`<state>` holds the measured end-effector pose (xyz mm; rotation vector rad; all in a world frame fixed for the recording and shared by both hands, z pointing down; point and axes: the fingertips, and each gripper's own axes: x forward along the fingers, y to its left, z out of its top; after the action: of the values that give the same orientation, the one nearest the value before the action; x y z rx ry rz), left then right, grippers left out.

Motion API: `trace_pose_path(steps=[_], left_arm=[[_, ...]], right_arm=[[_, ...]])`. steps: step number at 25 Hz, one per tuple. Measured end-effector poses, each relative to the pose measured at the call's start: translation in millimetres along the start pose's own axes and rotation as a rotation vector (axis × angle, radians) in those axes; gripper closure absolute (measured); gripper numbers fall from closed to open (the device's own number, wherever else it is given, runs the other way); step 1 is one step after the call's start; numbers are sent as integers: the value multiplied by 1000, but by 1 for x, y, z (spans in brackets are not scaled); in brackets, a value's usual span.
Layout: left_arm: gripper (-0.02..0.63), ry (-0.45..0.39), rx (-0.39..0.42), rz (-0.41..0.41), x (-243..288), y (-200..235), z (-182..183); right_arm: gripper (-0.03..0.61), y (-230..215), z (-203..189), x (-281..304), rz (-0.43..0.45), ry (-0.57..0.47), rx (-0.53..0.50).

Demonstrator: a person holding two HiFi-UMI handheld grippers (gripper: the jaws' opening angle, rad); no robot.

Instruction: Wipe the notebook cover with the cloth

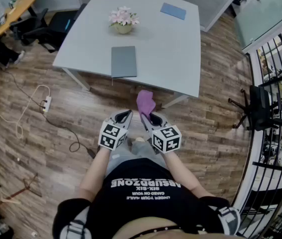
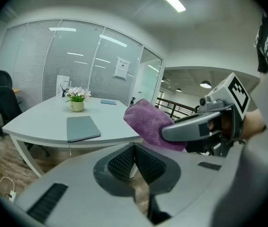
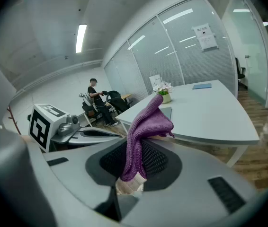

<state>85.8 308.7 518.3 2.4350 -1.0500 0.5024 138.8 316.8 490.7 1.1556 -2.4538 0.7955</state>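
The right tongs [image 3: 135, 161] have their jaws closed on a purple cloth [image 3: 146, 129], which stands up from between them and folds over at its top. To the left, near, sits the left tongs [image 3: 106, 134] with its black-and-white marker cube [image 3: 42, 124]. To the right a white desk [image 3: 214, 115] carries a pot of flowers [image 3: 162, 94], a grey notebook [image 3: 167, 112] partly hidden behind the cloth, and a blue flat thing [image 3: 201, 85] at its far end. A glass wall with a paper notice [image 3: 206, 37] runs behind the desk. A person [image 3: 96, 98] stands far off by some chairs.
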Motion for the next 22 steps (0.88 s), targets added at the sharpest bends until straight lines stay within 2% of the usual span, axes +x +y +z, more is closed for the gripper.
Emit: trace_pose_path(steps=[4, 9, 11, 14, 19, 22], left_arm=[[597, -39, 14, 22, -4, -8, 10], [597, -13, 46, 34, -13, -18, 5], [597, -21, 53, 47, -17, -18, 9], [597, -50, 30, 73, -12, -14, 16], [597, -80, 2, 101, -8, -5, 26], [597, -87, -13, 131, -8, 15, 32]], right_arm=[[494, -3, 9, -10, 8, -37, -44], [494, 5, 9, -22, 23, -57, -29], [494, 11, 9, -27, 36, -71, -53], [494, 6, 12, -27, 54, -86, -101], [494, -7, 21, -20, 77, -100, -86], [492, -14, 27, -7, 85, -80, -101]])
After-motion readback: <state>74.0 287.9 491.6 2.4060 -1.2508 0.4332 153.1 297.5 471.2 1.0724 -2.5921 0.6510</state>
